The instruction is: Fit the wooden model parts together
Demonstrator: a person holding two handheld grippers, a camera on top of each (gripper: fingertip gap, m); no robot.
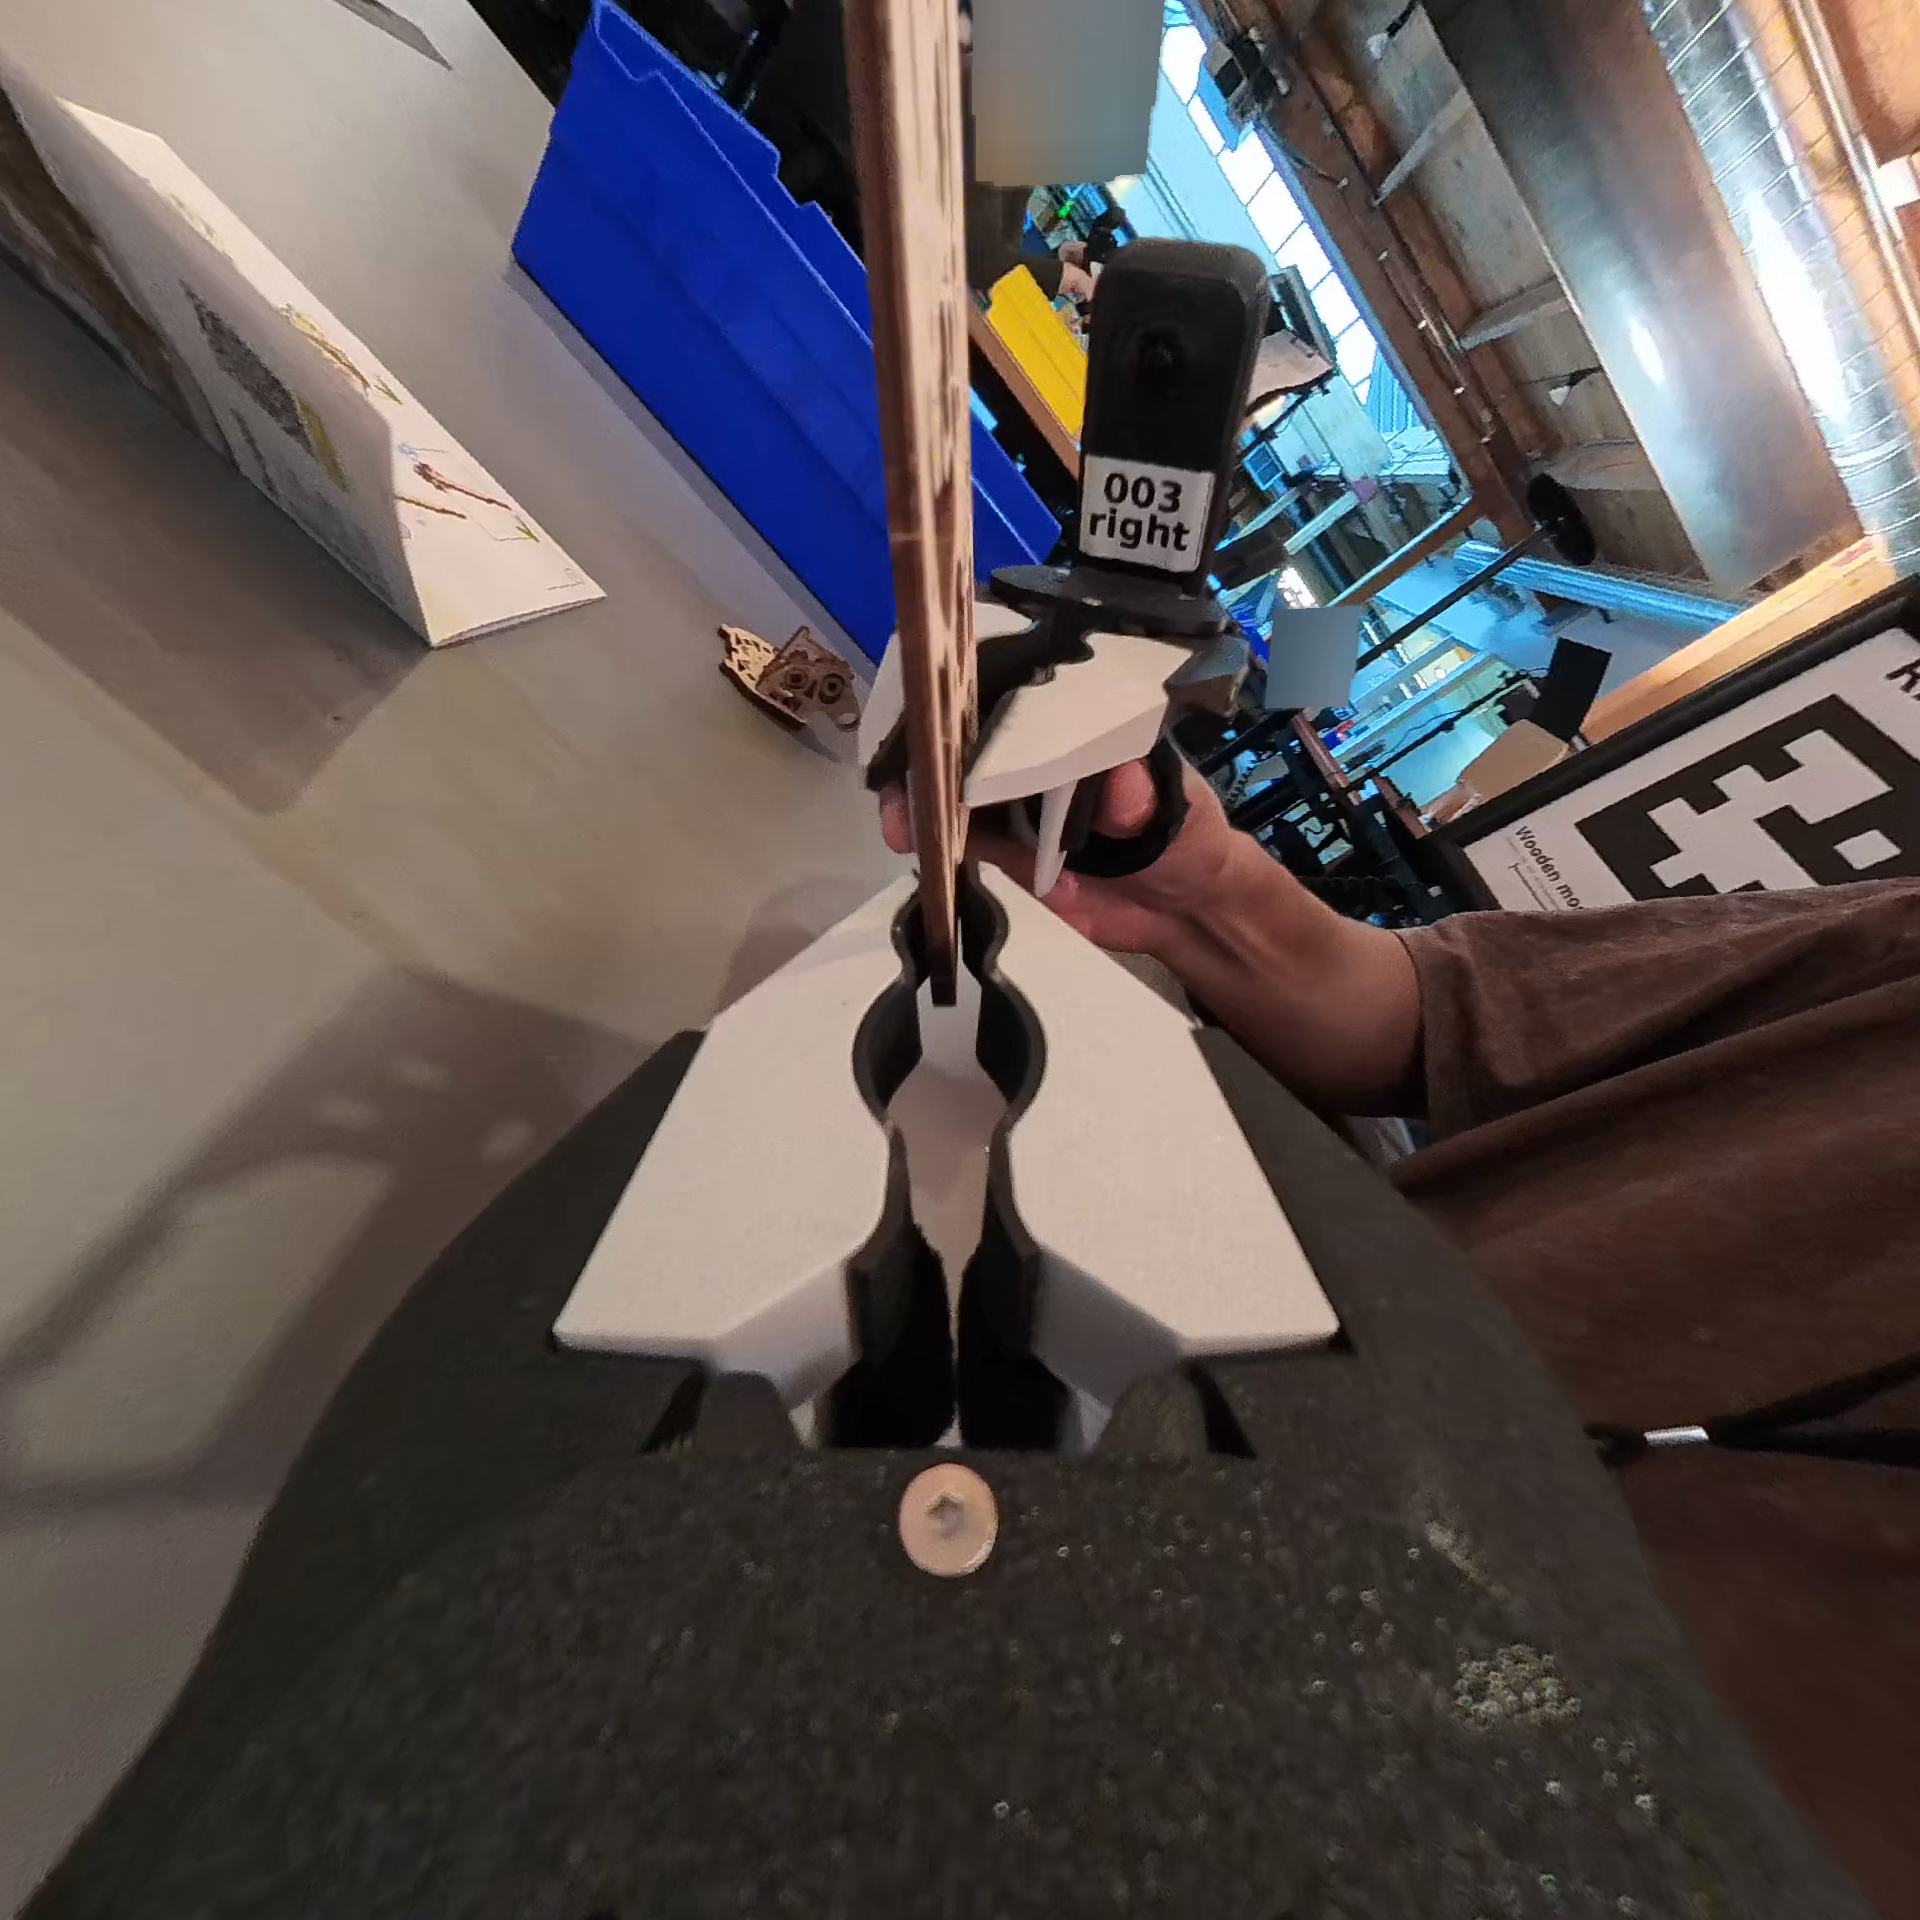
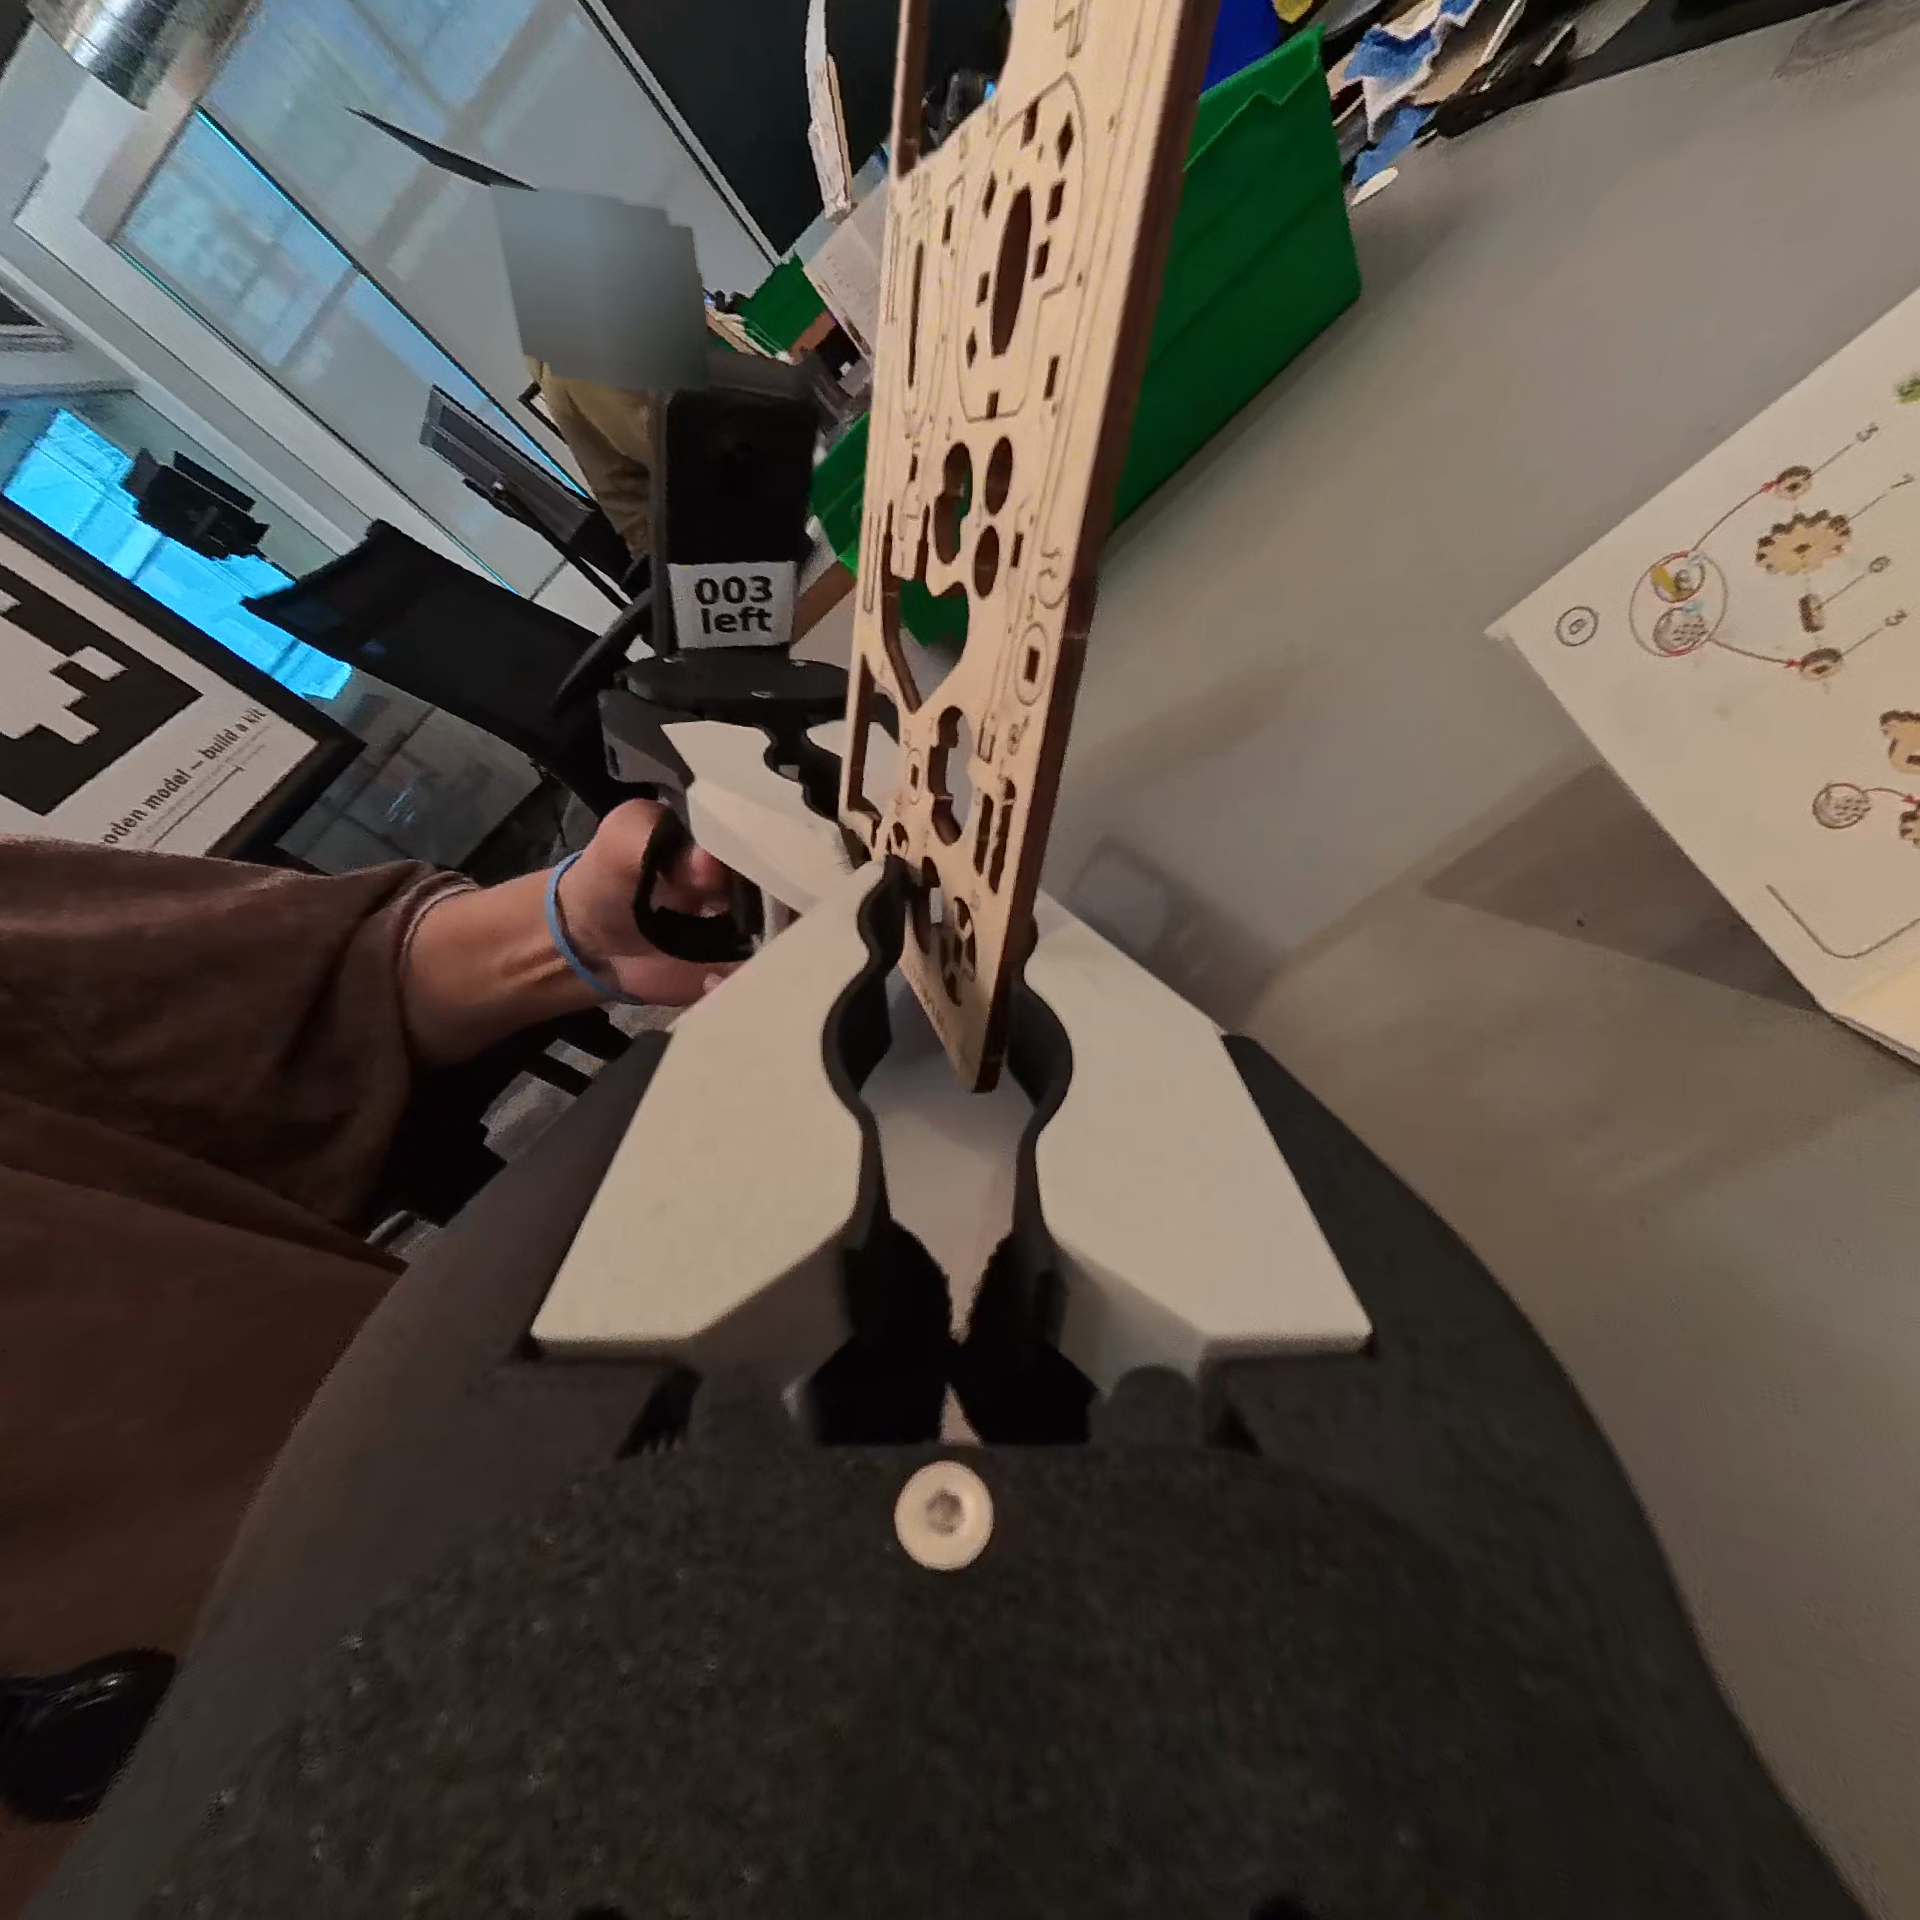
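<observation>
A thin laser-cut wooden sheet (image 2: pixel 1081 260) with several punched-out part shapes stands upright between both grippers. In the left wrist view it shows edge-on (image 1: pixel 920 416). My left gripper (image 1: pixel 940 920) is shut on the sheet's lower edge. It also shows in the right wrist view (image 2: pixel 847 831), clamped on the sheet's far side. My right gripper (image 2: pixel 951 920) is shut on the sheet's lower corner, and it shows in the left wrist view (image 1: pixel 928 774) just beyond my left fingertips. A small assembled wooden piece (image 1: pixel 792 675) lies on the grey table (image 1: pixel 468 831).
An open instruction booklet (image 1: pixel 312 416) lies on the table, also in the right wrist view (image 2: pixel 1766 675). A blue bin (image 1: pixel 727 312) and a green bin (image 2: pixel 1226 312) stand behind the sheet. A framed marker sign (image 1: pixel 1766 790) stands near the person's sleeve. The small assembled wooden piece (image 1: pixel 792 675) is about 20 centimeters from both grippers' fingertips.
</observation>
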